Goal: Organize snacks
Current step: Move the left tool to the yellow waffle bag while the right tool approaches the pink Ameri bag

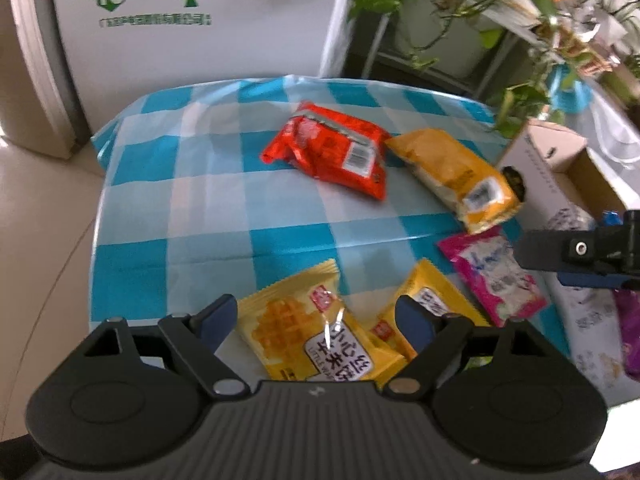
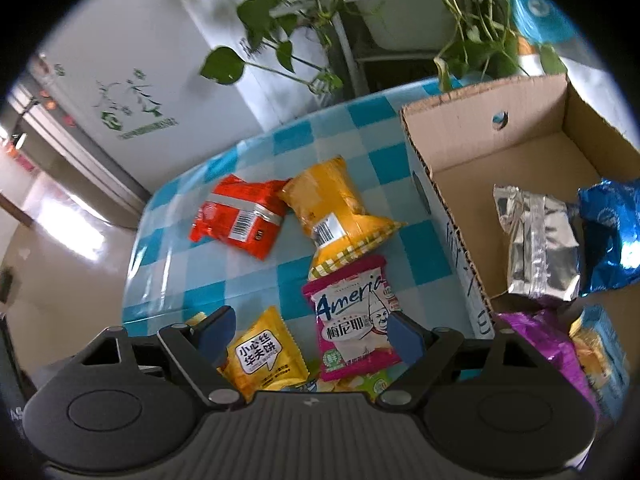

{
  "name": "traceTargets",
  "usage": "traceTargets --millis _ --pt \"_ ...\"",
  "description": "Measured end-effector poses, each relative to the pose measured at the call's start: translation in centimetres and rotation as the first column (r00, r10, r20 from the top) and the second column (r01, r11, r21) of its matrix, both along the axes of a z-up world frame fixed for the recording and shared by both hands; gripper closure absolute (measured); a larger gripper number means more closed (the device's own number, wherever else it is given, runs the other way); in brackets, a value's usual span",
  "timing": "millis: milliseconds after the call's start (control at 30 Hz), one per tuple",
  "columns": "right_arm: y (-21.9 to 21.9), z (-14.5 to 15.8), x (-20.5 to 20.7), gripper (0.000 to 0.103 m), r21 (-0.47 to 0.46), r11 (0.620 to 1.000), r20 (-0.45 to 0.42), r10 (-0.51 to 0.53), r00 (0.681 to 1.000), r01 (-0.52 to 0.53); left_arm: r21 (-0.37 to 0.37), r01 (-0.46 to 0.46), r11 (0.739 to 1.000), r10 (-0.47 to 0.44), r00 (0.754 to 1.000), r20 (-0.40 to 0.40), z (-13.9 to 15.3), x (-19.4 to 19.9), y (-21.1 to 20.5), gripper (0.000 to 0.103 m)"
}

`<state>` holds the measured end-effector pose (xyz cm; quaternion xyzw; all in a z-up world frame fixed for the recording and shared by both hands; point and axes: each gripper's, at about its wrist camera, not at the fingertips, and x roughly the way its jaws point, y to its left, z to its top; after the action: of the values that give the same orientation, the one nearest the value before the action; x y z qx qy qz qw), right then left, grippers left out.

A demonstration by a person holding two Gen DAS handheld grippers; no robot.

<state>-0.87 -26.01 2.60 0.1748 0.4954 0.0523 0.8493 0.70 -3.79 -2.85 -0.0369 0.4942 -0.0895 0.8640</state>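
Snack packs lie on a blue-checked tablecloth (image 1: 208, 184). A red pack (image 1: 332, 148) and an orange pack (image 1: 456, 176) lie at the far middle. A pink pack (image 1: 492, 276) and two yellow waffle packs (image 1: 320, 336) lie near. My left gripper (image 1: 316, 320) is open above the yellow packs. My right gripper (image 2: 308, 332) is open above the pink pack (image 2: 356, 328) and a yellow pack (image 2: 260, 356); it also shows at the right of the left wrist view (image 1: 580, 256). The cardboard box (image 2: 460, 120) at right holds silver (image 2: 536, 240), blue (image 2: 612, 236) and purple (image 2: 548, 352) packs.
A white appliance box (image 1: 192, 20) stands behind the table. Leafy plants (image 2: 280, 12) on a metal stand hang over the far edge. Tiled floor (image 1: 44, 248) lies left of the table. The red pack (image 2: 240, 220) and orange pack (image 2: 332, 204) touch each other.
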Motion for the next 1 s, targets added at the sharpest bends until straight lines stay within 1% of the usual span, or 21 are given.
traceTargets --millis 67,133,267,333,500,667,733,833,1000 --pt "0.4 -0.4 0.4 0.015 -0.008 1.000 -0.012 -0.005 1.000 0.005 0.011 -0.013 1.000 0.013 1.000 -0.002 -0.2 0.1 0.0 0.017" --pt "0.6 -0.8 0.7 0.015 -0.020 1.000 -0.025 -0.019 0.999 0.019 0.018 -0.018 1.000 0.018 1.000 0.000 -0.3 0.2 0.1 0.014" --pt "0.9 -1.4 1.4 0.015 -0.034 0.999 -0.045 -0.044 0.998 0.042 0.059 -0.033 0.998 0.033 0.999 -0.008 -0.4 0.1 0.8 0.014" --pt "0.9 -1.8 1.6 0.015 -0.043 0.997 -0.059 -0.062 0.996 0.059 0.065 -0.040 0.997 0.041 0.999 -0.012 -0.6 0.2 1.4 0.014" --pt "1.0 -2.4 2.0 0.015 -0.061 0.995 -0.069 -0.082 0.994 0.078 0.106 -0.024 0.994 0.025 1.000 -0.008 -0.8 -0.2 2.1 0.014" --pt "0.8 -3.1 2.4 0.014 -0.088 0.989 -0.081 -0.125 0.989 0.118 0.089 -0.021 0.996 0.022 1.000 -0.006 -0.5 -0.3 2.8 0.014" --pt "1.1 -3.3 2.4 0.014 -0.096 0.989 -0.082 -0.117 0.990 0.109 0.084 -0.020 0.996 0.020 1.000 0.002 -0.3 -0.4 2.9 0.014" --pt "1.8 -3.8 2.6 0.014 -0.133 0.986 -0.091 -0.113 0.989 0.100 0.073 -0.016 0.997 0.016 1.000 0.004 0.0 -0.5 3.0 0.014" --pt "1.8 -3.7 2.7 0.014 -0.133 0.983 -0.077 -0.136 0.988 0.125 0.070 -0.004 0.998 0.004 1.000 -0.002 0.0 -0.7 2.9 0.014"
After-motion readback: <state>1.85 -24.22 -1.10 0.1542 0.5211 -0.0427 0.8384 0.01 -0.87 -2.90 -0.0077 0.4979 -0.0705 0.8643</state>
